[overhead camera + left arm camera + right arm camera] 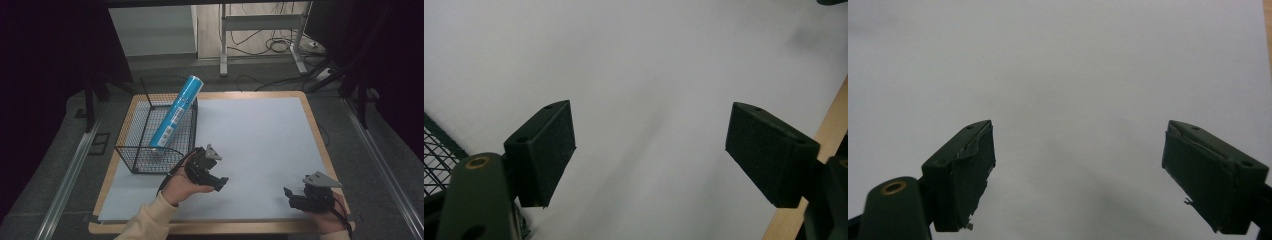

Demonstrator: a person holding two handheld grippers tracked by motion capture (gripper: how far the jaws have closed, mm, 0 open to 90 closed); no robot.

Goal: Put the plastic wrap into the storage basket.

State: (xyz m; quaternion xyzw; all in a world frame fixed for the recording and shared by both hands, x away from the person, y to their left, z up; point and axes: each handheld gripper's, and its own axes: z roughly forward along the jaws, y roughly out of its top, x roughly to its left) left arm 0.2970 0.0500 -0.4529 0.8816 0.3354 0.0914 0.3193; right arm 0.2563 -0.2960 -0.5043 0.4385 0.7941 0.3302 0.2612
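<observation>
I read the blue tube (176,113) leaning tilted in the wire basket (131,158) at far left of the bench (260,145), top end past the far rim. L gripper (218,184) sits just right of basket, fingers spread, nothing between. R gripper (289,196) near-right, fingers spread, empty.

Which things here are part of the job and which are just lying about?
Part of the job: blue can, leaning in the wire basket; left hand-held gripper, open and empty.
Just lying about: cables on the floor, metal stand.
</observation>
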